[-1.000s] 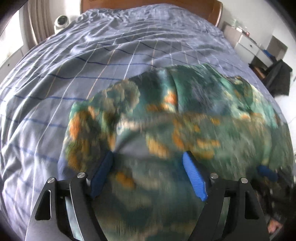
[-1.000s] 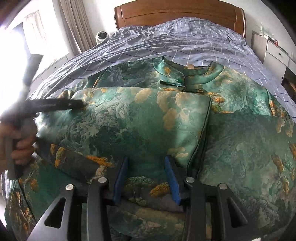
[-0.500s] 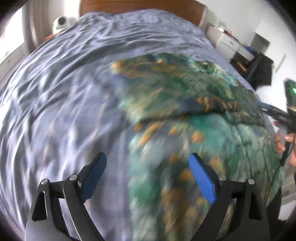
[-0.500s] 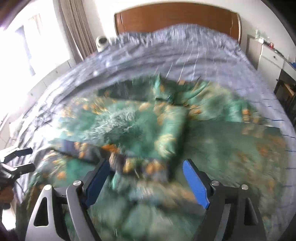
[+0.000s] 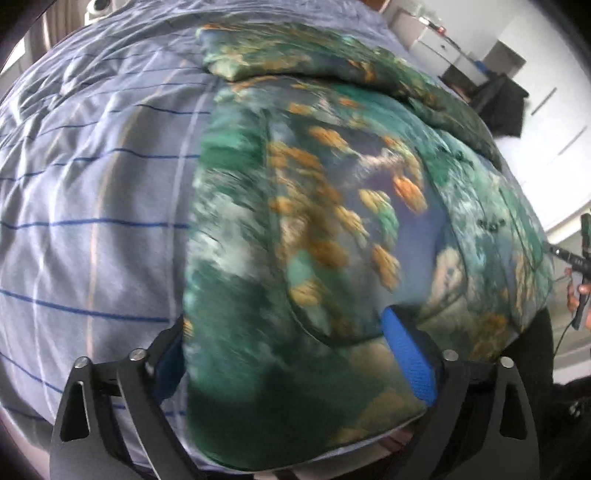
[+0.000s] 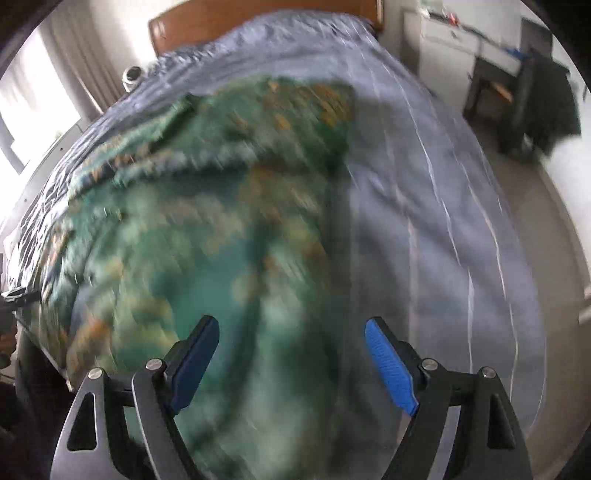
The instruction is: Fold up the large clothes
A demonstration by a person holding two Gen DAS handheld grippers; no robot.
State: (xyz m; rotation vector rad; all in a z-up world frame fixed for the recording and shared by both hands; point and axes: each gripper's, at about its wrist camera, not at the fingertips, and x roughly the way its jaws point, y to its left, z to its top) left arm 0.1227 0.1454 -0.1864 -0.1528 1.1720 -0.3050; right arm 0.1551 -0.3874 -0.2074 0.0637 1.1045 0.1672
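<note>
Blurring green garment beyond fingers

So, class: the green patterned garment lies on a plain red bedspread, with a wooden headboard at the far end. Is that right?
Not quite. The bedspread is pale blue-grey with a grid of thin dark and light lines, not plain red; the left wrist view shows this most clearly. The rest holds: the green patterned garment lies on it, and the wooden headboard shows at the far end in the right wrist view.
</note>
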